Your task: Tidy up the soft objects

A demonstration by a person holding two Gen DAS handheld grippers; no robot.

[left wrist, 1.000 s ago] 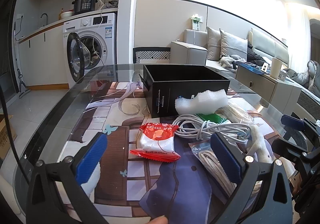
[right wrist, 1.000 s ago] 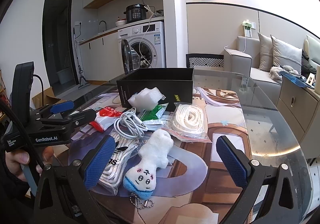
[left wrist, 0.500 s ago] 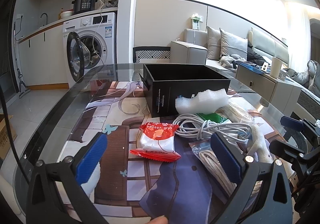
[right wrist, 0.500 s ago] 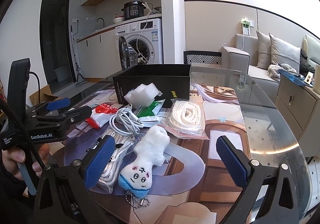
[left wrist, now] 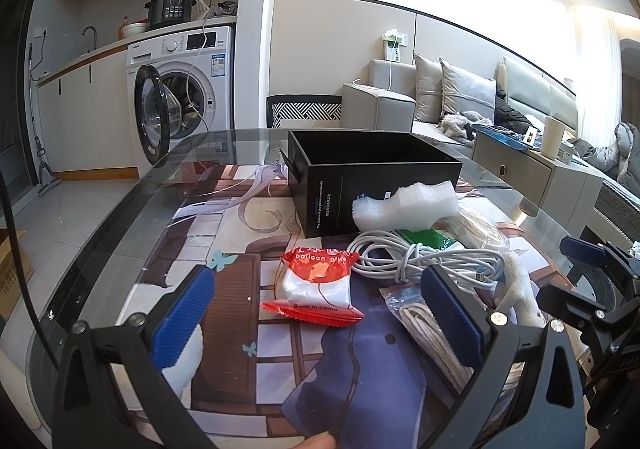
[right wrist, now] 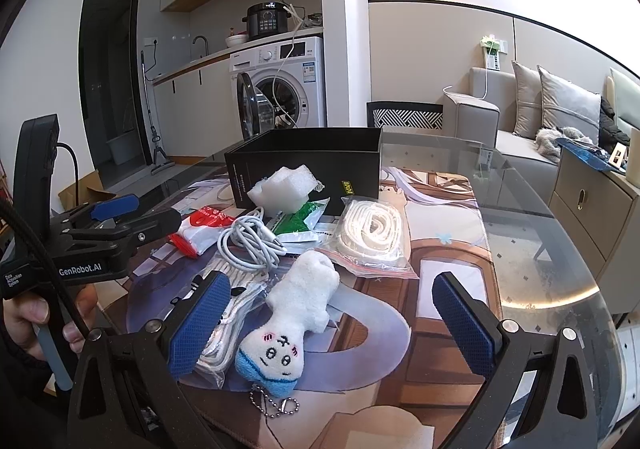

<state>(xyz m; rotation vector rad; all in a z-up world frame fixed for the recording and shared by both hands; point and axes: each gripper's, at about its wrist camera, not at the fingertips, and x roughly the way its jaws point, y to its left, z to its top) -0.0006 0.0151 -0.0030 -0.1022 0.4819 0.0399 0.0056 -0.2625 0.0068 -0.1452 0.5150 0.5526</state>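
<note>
My right gripper (right wrist: pixel 328 323) hung spread and empty at the near edge of the worktop (right wrist: pixel 520 249), the plush toy (right wrist: pixel 294 313) lying between its fingers, face toward me and long axis running away toward the black box (right wrist: pixel 308 173). My left gripper (left wrist: pixel 320 323), spread too, faced the red packet (left wrist: pixel 316 285). The right was nearer the plush, I judged.

The right gripper (right wrist: pixel 332 319) hangs with jaws wide apart over a white plush keychain (right wrist: pixel 294 313) lying face-up on the glass table (right wrist: pixel 532 249). Behind it lie a coiled white cable (right wrist: pixel 248 241), a bagged white rope (right wrist: pixel 372 225), a foam block (right wrist: pixel 286 189) and an open black box (right wrist: pixel 308 165). The left gripper (right wrist: pixel 132 213) holds nothing near the table's left edge.
</note>
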